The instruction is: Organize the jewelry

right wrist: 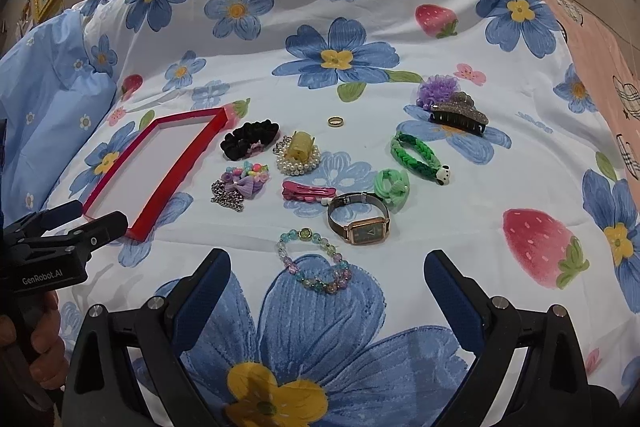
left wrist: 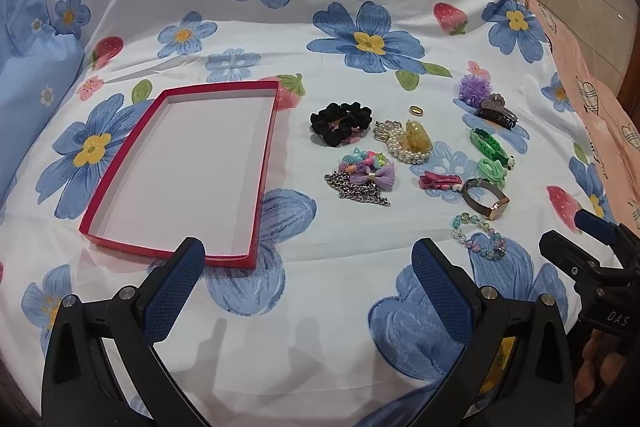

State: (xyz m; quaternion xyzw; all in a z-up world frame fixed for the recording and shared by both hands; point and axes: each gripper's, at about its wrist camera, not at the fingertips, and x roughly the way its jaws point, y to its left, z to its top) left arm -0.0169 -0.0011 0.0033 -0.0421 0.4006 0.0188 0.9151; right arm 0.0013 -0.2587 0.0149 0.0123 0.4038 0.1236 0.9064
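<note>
Nothing is in the red box [left wrist: 176, 167] yet, and both claws are wide open and hold nothing.

All the jewelry lies on the flowery bed sheet [right wrist: 280, 39], just to the right of the box. The right gripper [right wrist: 326, 291] hangs over the bead bracelet [right wrist: 314, 261], which looks like the first thing to grab. The watch [right wrist: 362, 219] sits very near it, so a clumsy pinch could catch both or push the watch away. The sheet is soft, so the fingers could grab cloth too and drag things around. The little ring [right wrist: 335, 121] is tiny and could slip out. The silver chain [left wrist: 358, 189] is touching the purple bow [left wrist: 374, 177], so they might come up together. The left gripper [left wrist: 306, 275] is near the box corner and could bump it.
</note>
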